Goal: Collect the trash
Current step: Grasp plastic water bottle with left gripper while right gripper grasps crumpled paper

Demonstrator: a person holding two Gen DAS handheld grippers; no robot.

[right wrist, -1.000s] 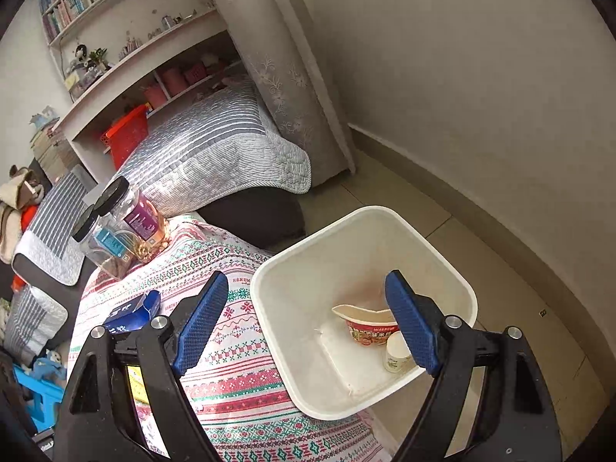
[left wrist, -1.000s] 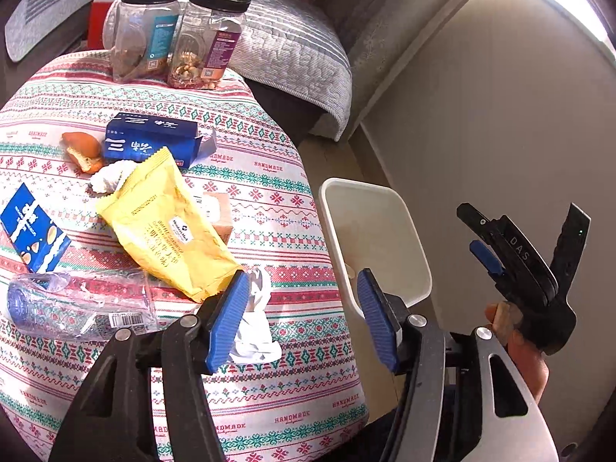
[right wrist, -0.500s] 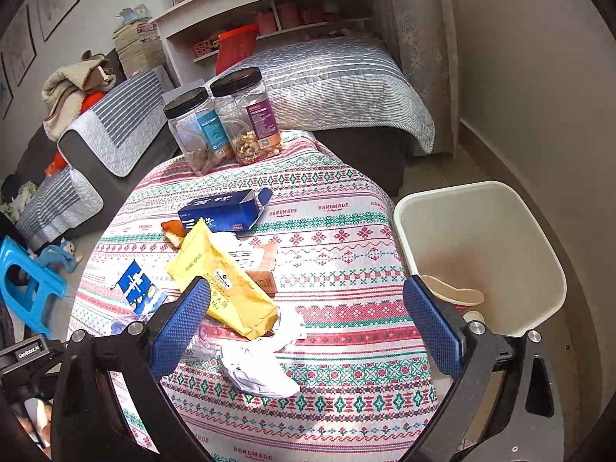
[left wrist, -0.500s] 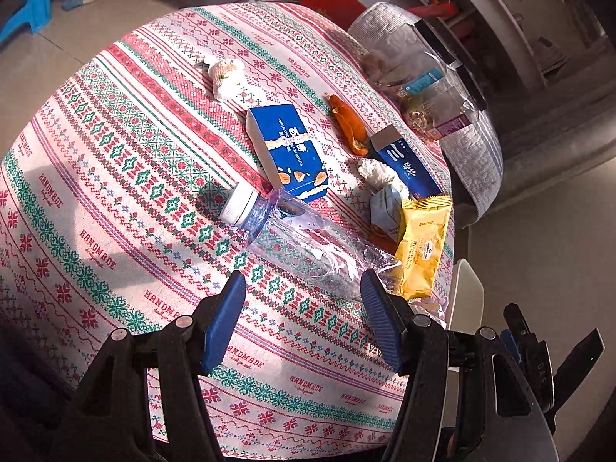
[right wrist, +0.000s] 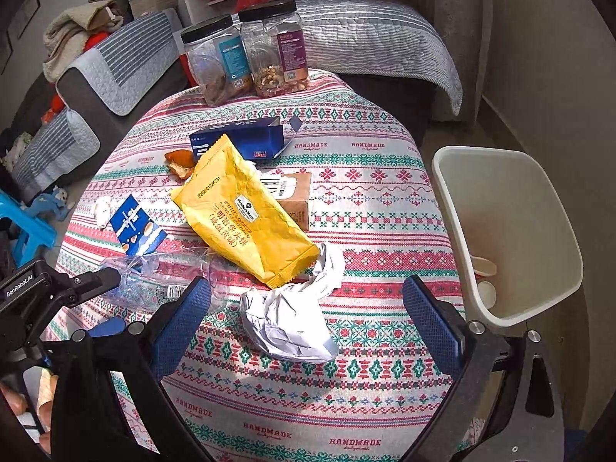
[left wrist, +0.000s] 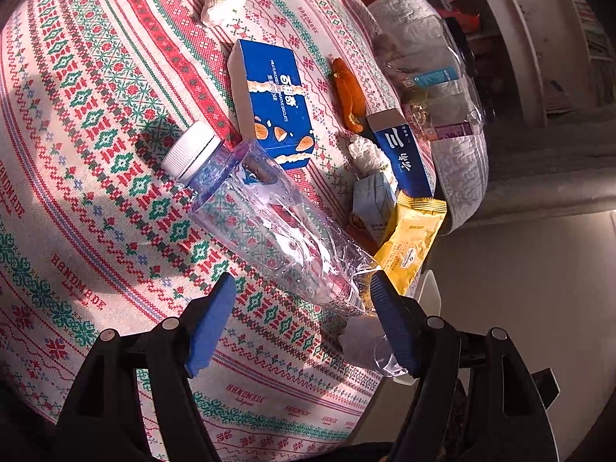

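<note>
Trash lies on a round table with a patterned cloth (right wrist: pixel 365 200). A clear plastic bottle (left wrist: pixel 265 223) with a white cap lies on its side just ahead of my open left gripper (left wrist: pixel 300 315). My open right gripper (right wrist: pixel 308 323) hovers over a crumpled white paper (right wrist: pixel 292 315). A yellow snack bag (right wrist: pixel 242 211), a blue biscuit box (left wrist: pixel 269 104), a dark blue carton (right wrist: pixel 242 142), a small brown box (right wrist: pixel 296 196), orange peel (left wrist: pixel 348 96) and a wadded tissue (left wrist: pixel 221 0) lie around. A white bin (right wrist: pixel 512 231) stands right of the table, holding a cup.
Two clear jars with black lids (right wrist: pixel 246 50) stand at the table's far edge. A grey quilted sofa (right wrist: pixel 365 34) and shelves lie behind. A blue stool (right wrist: pixel 23 227) stands on the floor at left. The left gripper also shows in the right wrist view (right wrist: pixel 69 288).
My left gripper has moved closer to the bottle, which now sits larger between its fingers. My right gripper has swung from the bin to over the crumpled paper.
</note>
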